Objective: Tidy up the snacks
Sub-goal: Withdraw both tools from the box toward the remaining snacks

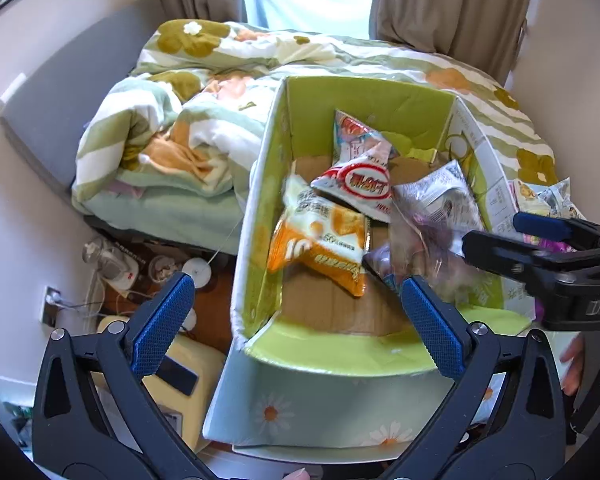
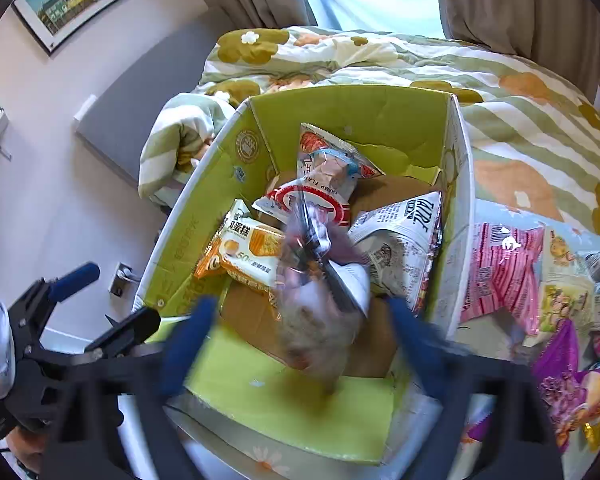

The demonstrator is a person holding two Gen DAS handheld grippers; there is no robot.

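Observation:
An open cardboard box (image 1: 268,184) with green inner walls holds several snack packets: an orange cake packet (image 1: 320,240), a red and white packet (image 1: 360,186), a newspaper-print bag (image 1: 448,196). My left gripper (image 1: 296,300) is open and empty over the box's near left side. My right gripper (image 2: 300,332) is open and blurred over the box (image 2: 204,216). A blurred purple-grey packet (image 2: 320,300) hangs or falls between its fingers, not gripped. The right gripper also shows in the left wrist view (image 1: 496,236).
More snack packets lie on the surface right of the box: a pink one (image 2: 496,264), a purple one (image 2: 560,384), a yellow-green one (image 2: 564,280). A bed with a flowered duvet (image 1: 204,120) is behind. Floor clutter and cables (image 1: 120,276) lie to the left.

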